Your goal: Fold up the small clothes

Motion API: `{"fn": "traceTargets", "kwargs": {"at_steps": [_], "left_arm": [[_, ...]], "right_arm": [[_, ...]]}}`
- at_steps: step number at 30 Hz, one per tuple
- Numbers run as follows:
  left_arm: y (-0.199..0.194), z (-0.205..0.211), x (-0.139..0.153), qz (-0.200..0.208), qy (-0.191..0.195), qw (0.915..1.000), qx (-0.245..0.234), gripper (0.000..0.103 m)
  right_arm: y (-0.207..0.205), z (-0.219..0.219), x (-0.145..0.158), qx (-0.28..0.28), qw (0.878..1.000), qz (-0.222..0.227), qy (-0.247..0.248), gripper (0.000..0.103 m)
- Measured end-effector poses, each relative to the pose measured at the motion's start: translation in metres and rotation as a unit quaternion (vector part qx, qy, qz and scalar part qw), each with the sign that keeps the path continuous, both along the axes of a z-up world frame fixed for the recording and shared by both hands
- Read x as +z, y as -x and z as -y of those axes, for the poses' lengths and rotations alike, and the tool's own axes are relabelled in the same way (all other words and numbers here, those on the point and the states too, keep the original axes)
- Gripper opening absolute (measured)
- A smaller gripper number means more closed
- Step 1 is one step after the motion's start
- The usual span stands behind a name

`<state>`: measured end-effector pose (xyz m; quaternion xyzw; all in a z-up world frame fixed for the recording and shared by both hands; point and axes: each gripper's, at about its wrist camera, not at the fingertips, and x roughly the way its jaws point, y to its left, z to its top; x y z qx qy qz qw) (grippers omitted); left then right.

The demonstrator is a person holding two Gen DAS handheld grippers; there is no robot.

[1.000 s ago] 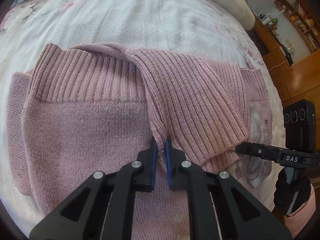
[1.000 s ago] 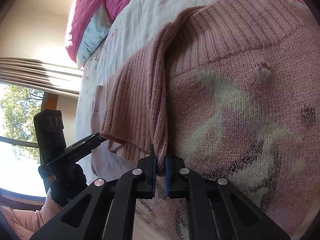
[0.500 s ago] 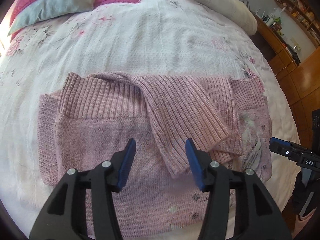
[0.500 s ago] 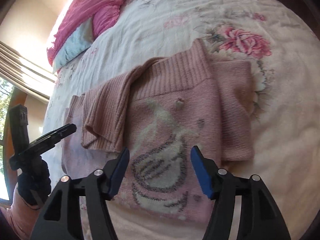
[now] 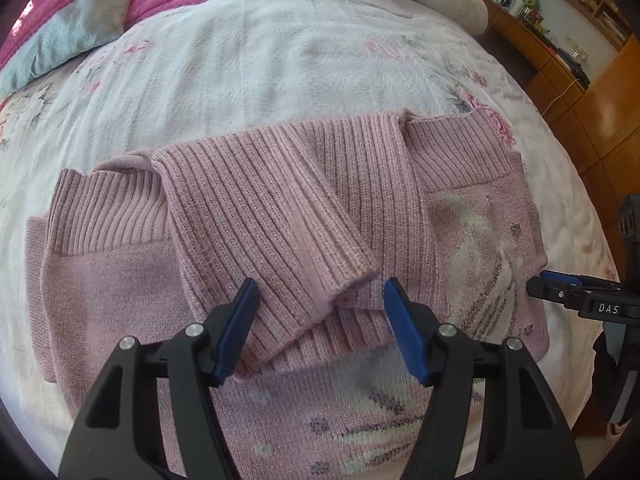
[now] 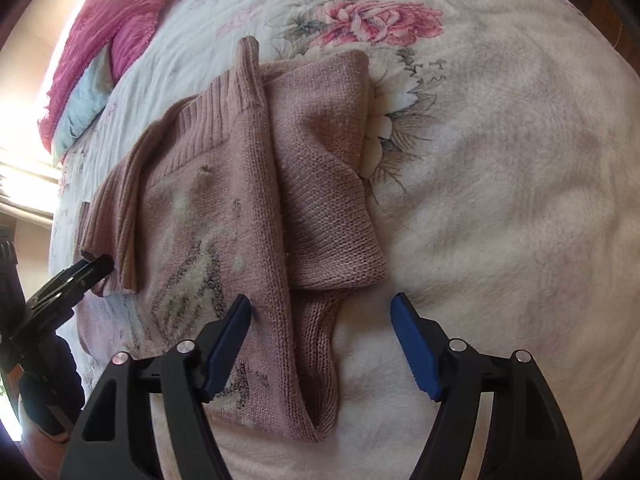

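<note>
Hovering both claws, left claw [image 5: 320, 316] and right claw [image 6: 320, 336], spread empty over pink sweater [image 5: 120, 300] mid-frame, sleeves folded in; next probably gripping the hem.

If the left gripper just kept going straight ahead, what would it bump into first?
Most likely the folded ribbed sleeve of the pink sweater. The left gripper is open and the sleeve's cuff lies right between its fingers. Depth is hard to judge, so it may pass just above.

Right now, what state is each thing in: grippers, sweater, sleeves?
left gripper: open, empty, over the sleeve cuff.
right gripper: open, empty, at the sweater's edge.
pink sweater: flat on the bedspread.
ribbed sleeve: folded across the chest.
other sleeve: folded inward.
</note>
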<state>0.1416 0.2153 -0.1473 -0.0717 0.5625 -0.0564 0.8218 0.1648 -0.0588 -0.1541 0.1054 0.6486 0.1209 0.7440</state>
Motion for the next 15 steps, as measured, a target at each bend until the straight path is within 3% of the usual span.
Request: {"fn": "traceTargets", "kwargs": {"at_steps": [3, 5, 15], "left_arm": [[0.0, 0.004, -0.003, 0.006, -0.013, 0.9999, -0.007, 0.065], [0.0, 0.006, -0.004, 0.008, -0.018, 0.9998, -0.009, 0.065], [-0.001, 0.004, -0.005, 0.01, -0.014, 0.9998, -0.014, 0.065]], "right_arm": [[-0.002, -0.006, -0.003, 0.005, 1.0, 0.002, -0.01, 0.069], [-0.003, -0.013, -0.004, 0.013, 1.0, 0.0, -0.022, 0.061], [-0.01, -0.032, -0.009, 0.026, 1.0, 0.002, -0.009, 0.036]]}}
